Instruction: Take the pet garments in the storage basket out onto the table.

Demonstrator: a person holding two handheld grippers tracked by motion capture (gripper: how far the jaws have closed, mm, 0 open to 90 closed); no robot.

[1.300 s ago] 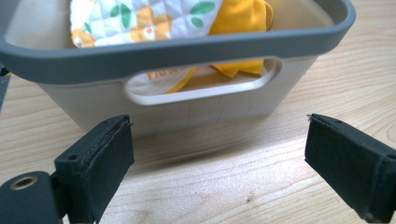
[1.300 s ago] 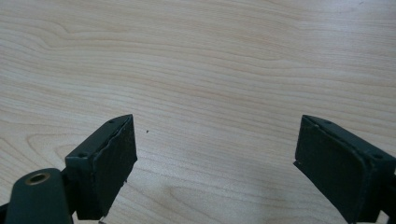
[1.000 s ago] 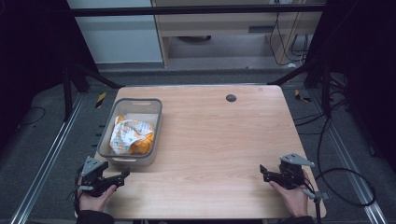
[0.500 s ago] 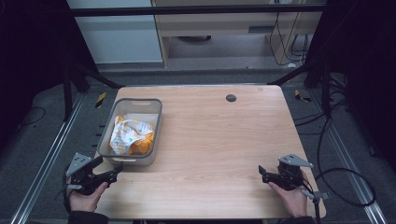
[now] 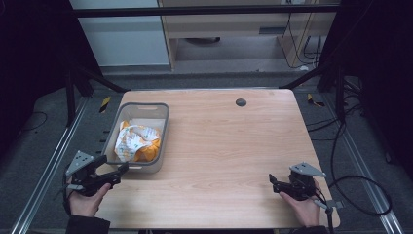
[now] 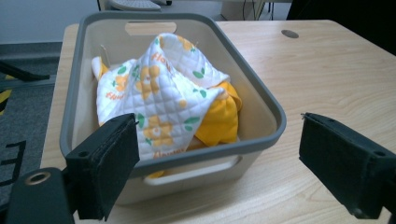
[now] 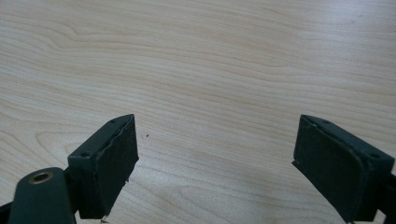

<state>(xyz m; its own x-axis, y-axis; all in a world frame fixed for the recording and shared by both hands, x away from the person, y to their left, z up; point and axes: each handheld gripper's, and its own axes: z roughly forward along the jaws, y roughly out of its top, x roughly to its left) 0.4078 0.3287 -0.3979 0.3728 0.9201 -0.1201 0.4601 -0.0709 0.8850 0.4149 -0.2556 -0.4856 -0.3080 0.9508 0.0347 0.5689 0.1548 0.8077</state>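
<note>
A: High view count, please?

B: Two hand-held grippers, one per hand: the left hand-held gripper (image 5: pixel 119 171) and the right hand-held gripper (image 5: pixel 273 181). One light wooden desk (image 5: pixel 229 146), one grey plastic rectangular bin (image 5: pixel 130 168) with handle slots, one dark round grommet hole (image 5: pixel 240 102).

A: Changes since half a second ago?

B: The left hand-held gripper has swung in toward the bin; its jaw tips now sit just beside the bin's near wall. The right one has barely moved.

A: Jaws?

B: Both spread wide, holding nothing. Bare woodgrain lies ahead of the right hand-held gripper (image 7: pixel 215 177).

A: And the bin's contents?

B: Straight ahead of the left hand-held gripper (image 6: pixel 219 163), the bin (image 6: pixel 261 100) holds a crumpled white quilted cloth with orange flowers and green leaves (image 6: pixel 163 88), lying over a plain orange-yellow cloth (image 6: pixel 217 121).
</note>
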